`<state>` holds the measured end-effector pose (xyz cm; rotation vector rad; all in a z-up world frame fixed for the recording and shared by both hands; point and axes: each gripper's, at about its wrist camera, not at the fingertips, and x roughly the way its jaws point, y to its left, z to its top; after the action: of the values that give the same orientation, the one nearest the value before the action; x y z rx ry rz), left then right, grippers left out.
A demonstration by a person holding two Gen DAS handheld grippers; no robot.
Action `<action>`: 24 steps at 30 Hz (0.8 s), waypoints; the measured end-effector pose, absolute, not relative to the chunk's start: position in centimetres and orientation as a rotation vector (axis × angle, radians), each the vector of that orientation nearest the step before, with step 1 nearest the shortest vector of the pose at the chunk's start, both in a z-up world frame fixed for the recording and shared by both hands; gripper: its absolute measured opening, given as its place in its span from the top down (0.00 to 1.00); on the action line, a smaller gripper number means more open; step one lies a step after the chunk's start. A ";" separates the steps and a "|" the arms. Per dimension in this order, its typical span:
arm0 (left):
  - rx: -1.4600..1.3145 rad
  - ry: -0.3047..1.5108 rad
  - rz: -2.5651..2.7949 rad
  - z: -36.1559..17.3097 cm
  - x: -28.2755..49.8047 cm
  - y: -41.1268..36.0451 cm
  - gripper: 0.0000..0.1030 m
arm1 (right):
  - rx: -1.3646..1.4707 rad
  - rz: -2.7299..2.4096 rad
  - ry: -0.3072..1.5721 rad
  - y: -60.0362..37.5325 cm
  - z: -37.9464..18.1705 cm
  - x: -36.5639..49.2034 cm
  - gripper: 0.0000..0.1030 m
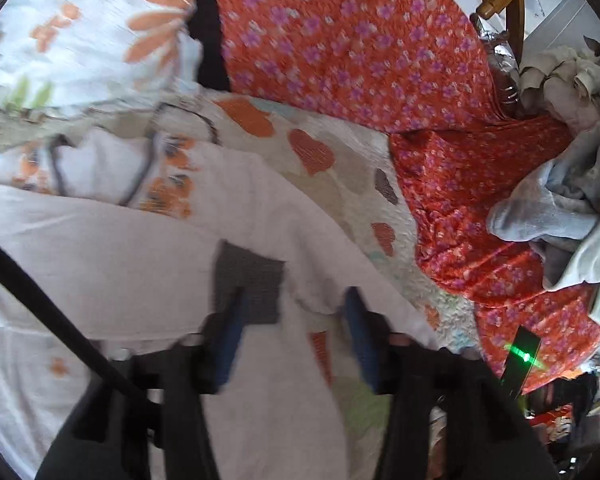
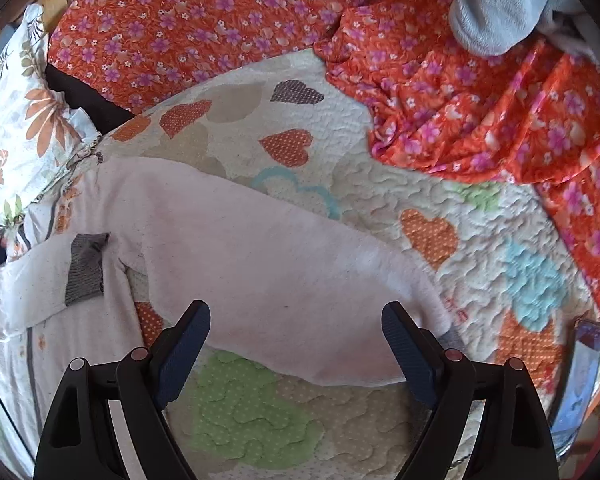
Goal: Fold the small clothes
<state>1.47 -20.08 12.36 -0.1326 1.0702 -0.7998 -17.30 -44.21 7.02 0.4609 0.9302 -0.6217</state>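
Observation:
A small pale pink garment (image 2: 268,264) with grey cuffs lies spread on the heart-patterned quilt (image 2: 480,240). One sleeve with a grey cuff (image 2: 86,268) is folded across at the left. My right gripper (image 2: 296,344) is open, its fingers either side of the garment's near edge. In the left wrist view the same garment (image 1: 140,252) lies under my left gripper (image 1: 294,328), which is open just short of the grey cuff (image 1: 252,280). That view is blurred.
An orange floral sheet (image 2: 480,112) bunches at the back and right of the quilt. A pile of grey and pale blue clothes (image 1: 564,200) sits at the right. A floral pillow (image 2: 24,112) is at the left. A phone (image 2: 580,380) lies at the quilt's right edge.

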 end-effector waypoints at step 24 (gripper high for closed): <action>-0.159 0.981 -0.374 7.6 -0.1 1.0 0.27 | 0.355 -0.533 0.991 -36.2 4.2 -15.4 0.27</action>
<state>-0.13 0.97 7.59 -0.1589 0.9808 -0.3742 -15.36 -36.20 4.15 0.3549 0.9910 -0.5332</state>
